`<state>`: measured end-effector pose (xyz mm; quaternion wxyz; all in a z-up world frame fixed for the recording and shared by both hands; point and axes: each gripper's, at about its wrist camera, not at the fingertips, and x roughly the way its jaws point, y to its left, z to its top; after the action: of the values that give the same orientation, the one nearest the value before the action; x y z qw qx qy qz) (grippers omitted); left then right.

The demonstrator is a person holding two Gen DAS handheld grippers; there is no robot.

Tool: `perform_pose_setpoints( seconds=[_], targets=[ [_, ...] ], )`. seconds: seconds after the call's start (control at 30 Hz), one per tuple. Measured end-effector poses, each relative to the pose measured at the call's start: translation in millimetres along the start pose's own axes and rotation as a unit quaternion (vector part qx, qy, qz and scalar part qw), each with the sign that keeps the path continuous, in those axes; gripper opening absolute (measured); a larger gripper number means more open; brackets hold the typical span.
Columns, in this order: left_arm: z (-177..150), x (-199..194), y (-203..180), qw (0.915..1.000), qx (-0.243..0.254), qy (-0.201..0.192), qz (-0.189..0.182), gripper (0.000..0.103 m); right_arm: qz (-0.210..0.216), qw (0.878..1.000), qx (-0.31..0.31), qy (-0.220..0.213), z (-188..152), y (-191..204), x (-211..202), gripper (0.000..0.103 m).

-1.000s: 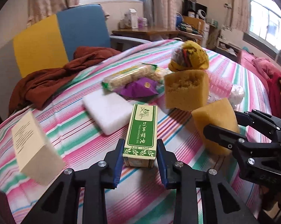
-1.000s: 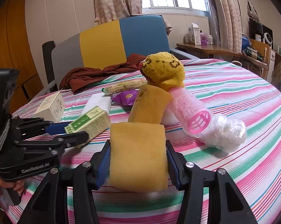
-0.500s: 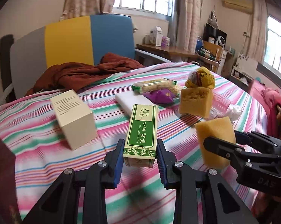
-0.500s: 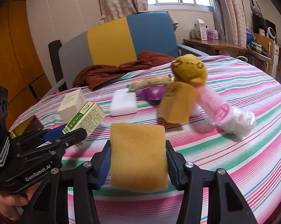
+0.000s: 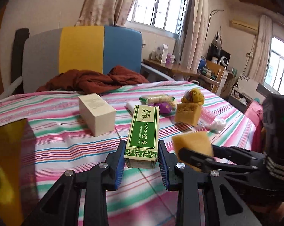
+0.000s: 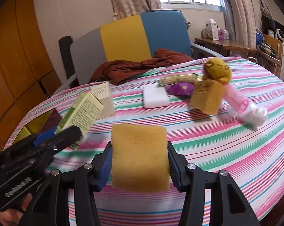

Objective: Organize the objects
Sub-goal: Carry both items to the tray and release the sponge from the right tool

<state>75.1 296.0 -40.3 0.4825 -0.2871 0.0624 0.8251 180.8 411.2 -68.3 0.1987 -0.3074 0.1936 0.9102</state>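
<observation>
My left gripper [image 5: 142, 160] is shut on a green essential-oil box [image 5: 143, 133] and holds it above the striped tablecloth [image 5: 66, 145]. The box also shows in the right wrist view [image 6: 81, 113], held by the left gripper [image 6: 47, 137]. My right gripper [image 6: 139, 164] is shut on a yellow sponge [image 6: 140, 156], lifted off the table; it shows to the right in the left wrist view [image 5: 192, 143].
On the table lie a cream box [image 5: 96, 113], a white block [image 6: 156, 98], a second sponge [image 6: 206, 96], a purple packet [image 6: 181, 89], a snack pack [image 6: 177, 79], a yellow ball [image 6: 217, 70] and a pink roller [image 6: 238, 101]. A gold box [image 5: 8, 150] stands at left. A chair holds red cloth [image 5: 91, 79].
Both grippers have pulled back and swung left with their loads, so the pile looks farther away. The cream box and the gold box have come into view.
</observation>
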Motion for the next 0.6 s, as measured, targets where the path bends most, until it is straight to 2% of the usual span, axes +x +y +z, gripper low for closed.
perform_pose_setpoints(
  seconds=[0.2,0.33,0.6],
  targets=[
    [-4.3,-50.1,22.9,0.999,-0.035,-0.027,0.005,0.033,0.034,0.999,-0.019,-0.001,-1.6,29.6,-8.0,0.053],
    [-8.7,-82.6,44.4,0.9972,-0.059,-0.041,0.022,0.033,0.059,0.997,-0.04,-0.002,-1.1,54.9,-13.9,0.053],
    [-24.0,-127.6,89.0,0.9917,-0.089,-0.048,0.078,0.033,0.115,0.989,-0.097,-0.004,3.0,113.5,-25.7,0.053]
  ],
)
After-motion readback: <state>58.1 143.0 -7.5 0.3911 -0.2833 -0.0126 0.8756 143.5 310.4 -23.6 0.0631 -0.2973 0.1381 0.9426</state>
